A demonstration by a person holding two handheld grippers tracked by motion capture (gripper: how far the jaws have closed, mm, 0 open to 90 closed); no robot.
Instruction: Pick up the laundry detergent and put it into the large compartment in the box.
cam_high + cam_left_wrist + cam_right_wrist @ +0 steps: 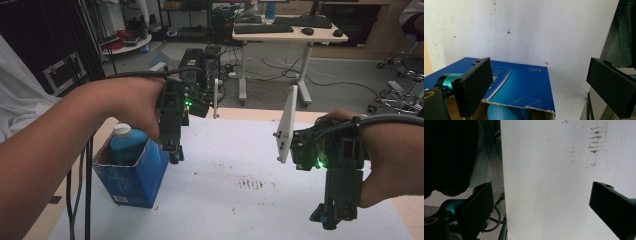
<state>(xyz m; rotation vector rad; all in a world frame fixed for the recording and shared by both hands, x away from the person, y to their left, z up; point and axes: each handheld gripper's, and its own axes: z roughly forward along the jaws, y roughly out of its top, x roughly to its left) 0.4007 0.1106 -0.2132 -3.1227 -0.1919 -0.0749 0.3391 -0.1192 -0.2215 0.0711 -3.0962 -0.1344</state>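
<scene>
The left gripper [175, 156] hangs with its tip pointing down at the left side of the bench [250, 210], just beside the upper right corner of the blue box [134, 175]; in the left gripper view its jaws stand spread wide with nothing between them. The right gripper [327, 217] hovers over the bench's near right part, well apart from the box, and the right gripper view shows its jaws likewise wide open over bare white surface near the bench's edge. The box stands at the bench's left edge with its torn top open, and a blue bottle [126, 145] with a white cap [122, 130] stands upright inside it, neck up, the cap rising above the torn rim. In the left gripper view the box's blue panel [524, 82] lies straight ahead and below the jaws, with the bottle's rounded blue body [506, 113] showing through the ragged opening at the bottom. The bottle's long axis runs vertical, and it lies just to the left of and below the left gripper, so the left hand [135, 107] is plainly the nearer one. I judge that reaching the bottle calls for a short shift leftward over the opening, with the jaws coming down astride the cap or neck.
</scene>
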